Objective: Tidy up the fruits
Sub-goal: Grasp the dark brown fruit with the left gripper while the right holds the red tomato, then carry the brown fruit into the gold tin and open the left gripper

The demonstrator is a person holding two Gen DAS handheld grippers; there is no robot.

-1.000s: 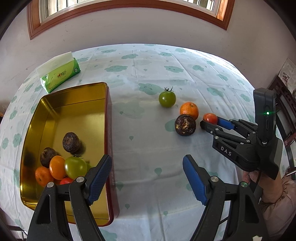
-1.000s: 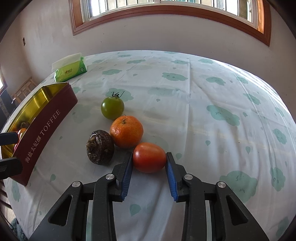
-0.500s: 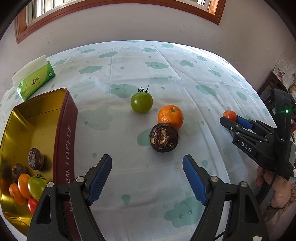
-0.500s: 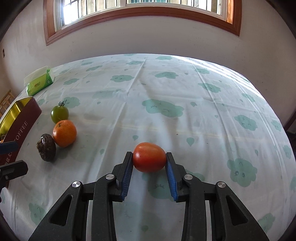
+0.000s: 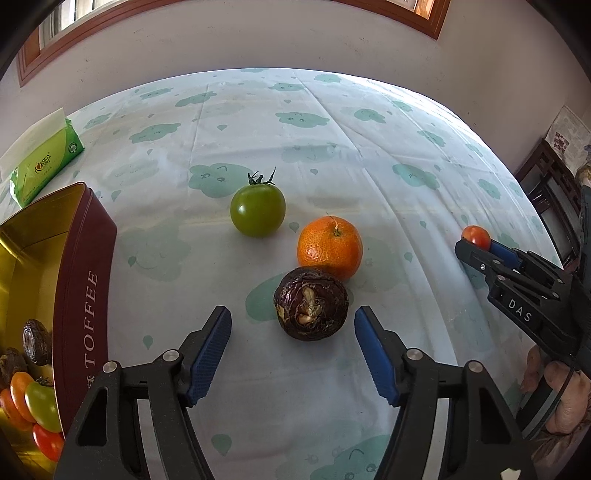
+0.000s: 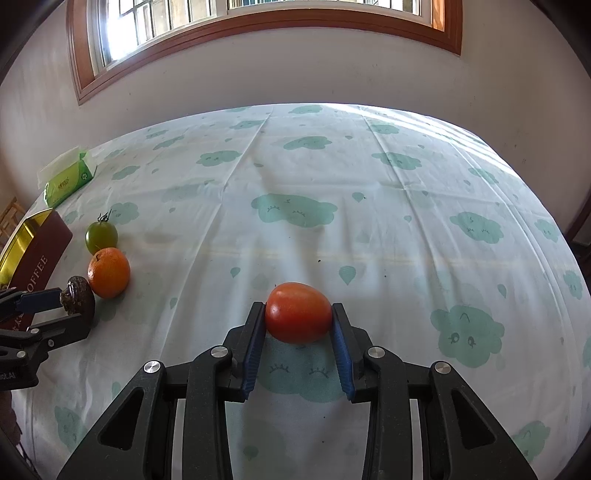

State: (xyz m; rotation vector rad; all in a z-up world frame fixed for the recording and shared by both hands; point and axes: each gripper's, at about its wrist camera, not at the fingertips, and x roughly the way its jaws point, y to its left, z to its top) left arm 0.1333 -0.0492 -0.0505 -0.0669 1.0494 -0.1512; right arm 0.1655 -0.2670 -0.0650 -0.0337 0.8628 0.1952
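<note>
- Red tomato (image 6: 298, 312), clamped in the right gripper (image 6: 298, 325), had been lifted away from the other fruit toward lower centre frame.
- Left gripper (image 5: 293, 350), jaws apart, had closed in on the dark fruit (image 5: 311, 308), likely next for the tin (image 5: 88, 258) at left.

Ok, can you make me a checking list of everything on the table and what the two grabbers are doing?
Surface: table with cloud-print cloth, wrinkled, no spills seen.
Job's things: green tomato, orange and dark wrinkled fruit sit loose on the cloth; red tomato held; toffee tin already has several fruits inside.
Clutter: green tissue pack near the tin.
Grippers: left gripper open, just short of the dark wrinkled fruit; right gripper shut on the red tomato.
Cables: nothing seen.
Surroundings: window in a plain wall, dark wooden furniture at the right.
</note>
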